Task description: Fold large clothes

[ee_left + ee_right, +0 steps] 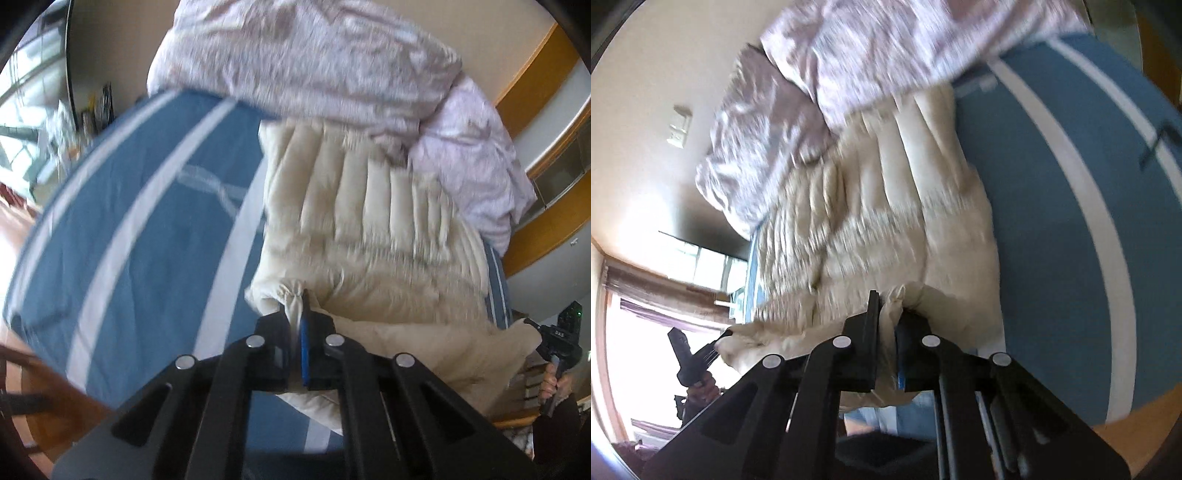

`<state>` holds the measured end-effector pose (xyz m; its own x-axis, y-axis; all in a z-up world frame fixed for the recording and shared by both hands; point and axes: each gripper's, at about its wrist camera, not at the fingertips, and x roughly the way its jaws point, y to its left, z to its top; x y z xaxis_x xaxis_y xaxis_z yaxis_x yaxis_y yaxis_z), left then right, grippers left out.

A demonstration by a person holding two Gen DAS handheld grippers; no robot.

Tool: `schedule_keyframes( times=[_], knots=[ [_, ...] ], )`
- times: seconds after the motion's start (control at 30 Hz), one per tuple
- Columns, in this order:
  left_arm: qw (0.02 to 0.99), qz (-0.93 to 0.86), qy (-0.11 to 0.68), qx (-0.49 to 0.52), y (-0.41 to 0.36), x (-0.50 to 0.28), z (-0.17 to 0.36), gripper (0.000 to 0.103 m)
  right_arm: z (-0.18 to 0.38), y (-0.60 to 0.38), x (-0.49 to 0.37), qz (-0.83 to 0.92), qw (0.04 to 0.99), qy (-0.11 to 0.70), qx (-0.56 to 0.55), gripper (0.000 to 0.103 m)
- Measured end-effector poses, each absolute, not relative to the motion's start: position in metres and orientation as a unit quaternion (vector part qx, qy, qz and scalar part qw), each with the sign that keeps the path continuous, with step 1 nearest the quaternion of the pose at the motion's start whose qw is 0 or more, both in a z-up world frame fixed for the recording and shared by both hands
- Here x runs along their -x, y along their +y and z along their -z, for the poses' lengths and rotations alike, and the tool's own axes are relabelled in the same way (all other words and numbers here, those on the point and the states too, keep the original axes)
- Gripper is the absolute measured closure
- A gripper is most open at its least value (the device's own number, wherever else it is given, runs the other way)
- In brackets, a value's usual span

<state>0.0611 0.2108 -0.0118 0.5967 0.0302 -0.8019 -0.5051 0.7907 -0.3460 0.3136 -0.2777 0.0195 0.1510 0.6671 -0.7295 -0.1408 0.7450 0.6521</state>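
Both tools, left point(295, 317) and right point(890, 314), are clamped on jacket point(369, 206) corners, keeping its edge spread above the bed point(147, 206) for folding.

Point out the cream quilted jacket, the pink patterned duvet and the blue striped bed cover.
cream quilted jacket point(369, 206): left wrist view, on its ribbed quilted panel.
pink patterned duvet point(314, 62): left wrist view, on the middle of the bunched heap.
blue striped bed cover point(1052, 206): right wrist view, on a blue band between white stripes.
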Motion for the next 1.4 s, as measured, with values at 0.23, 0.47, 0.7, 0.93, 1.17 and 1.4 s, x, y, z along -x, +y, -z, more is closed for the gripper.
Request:
schedule_keyframes(
  times=[0.23, 0.47, 0.7, 0.93, 1.17, 1.4],
  knots=[
    [0.872, -0.182, 0.383, 0.246, 0.234, -0.128, -0.025, 0.099, -0.044, -0.252, -0.369, -0.251, 0.785, 0.530, -0.202, 0.095],
    [0.868, -0.216, 0.387, 0.222, 0.261, -0.206, -0.020, 0.099, -0.023, -0.205, -0.430, -0.208, 0.803, 0.525, -0.194, 0.095],
    [0.847, -0.238, 0.405, 0.247, 0.287, -0.263, 0.009, 0.099, 0.013, -0.177, -0.473, -0.166, 0.799, 0.541, -0.205, 0.095],
    [0.829, -0.244, 0.419, 0.280, 0.317, -0.312, 0.026, 0.098, 0.054, -0.171, -0.505, -0.135, 0.776, 0.569, -0.236, 0.094],
    [0.811, -0.242, 0.425, 0.321, 0.338, -0.344, 0.045, 0.090, 0.067, -0.182, -0.524, -0.139, 0.751, 0.572, -0.301, 0.055],
    [0.829, -0.251, 0.395, 0.305, 0.344, -0.342, 0.019, 0.051, 0.030, -0.194, -0.522, -0.138, 0.800, 0.525, -0.256, 0.049]
  ],
)
